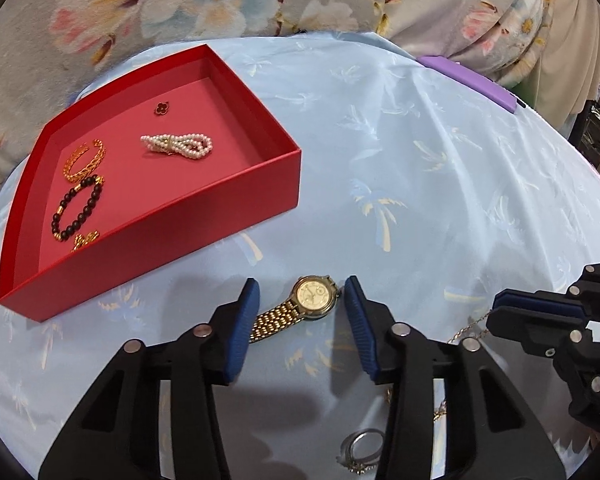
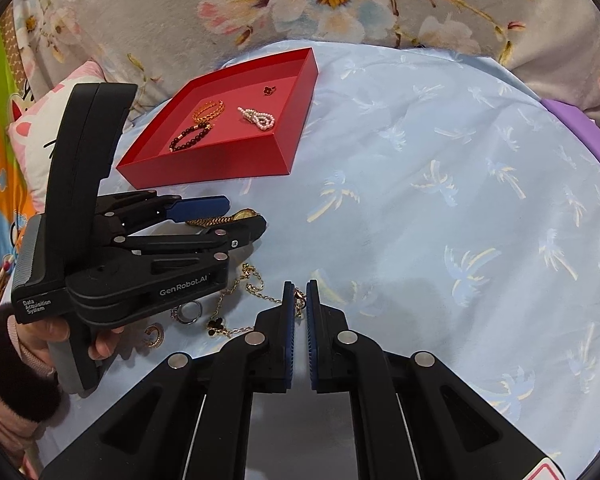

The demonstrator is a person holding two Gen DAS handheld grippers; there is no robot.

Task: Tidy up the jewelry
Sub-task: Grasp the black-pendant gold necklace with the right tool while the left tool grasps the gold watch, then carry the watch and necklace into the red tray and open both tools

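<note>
A gold watch point(image 1: 308, 304) lies on the light blue cloth, between the open fingers of my left gripper point(image 1: 302, 296), which straddles it without gripping. The watch also shows in the right wrist view point(image 2: 236, 216) under the left gripper point(image 2: 246, 210). My right gripper point(image 2: 299, 300) is shut on a thin gold chain necklace point(image 2: 256, 288) with a dark clover charm point(image 2: 216, 326); in the left wrist view it sits at the right edge point(image 1: 496, 314). A red tray point(image 1: 228, 204) holds a pearl piece point(image 1: 178, 146), a gold bangle point(image 1: 84, 160), a dark bead bracelet point(image 1: 78, 208) and a clover earring point(image 1: 162, 109).
Silver rings point(image 1: 360, 446) lie on the cloth near my left gripper; they also show in the right wrist view point(image 2: 186, 314), next to a gold hoop earring point(image 2: 154, 336). A purple object point(image 1: 472, 80) sits at the cloth's far right edge. A floral blanket point(image 1: 220, 0) lies behind.
</note>
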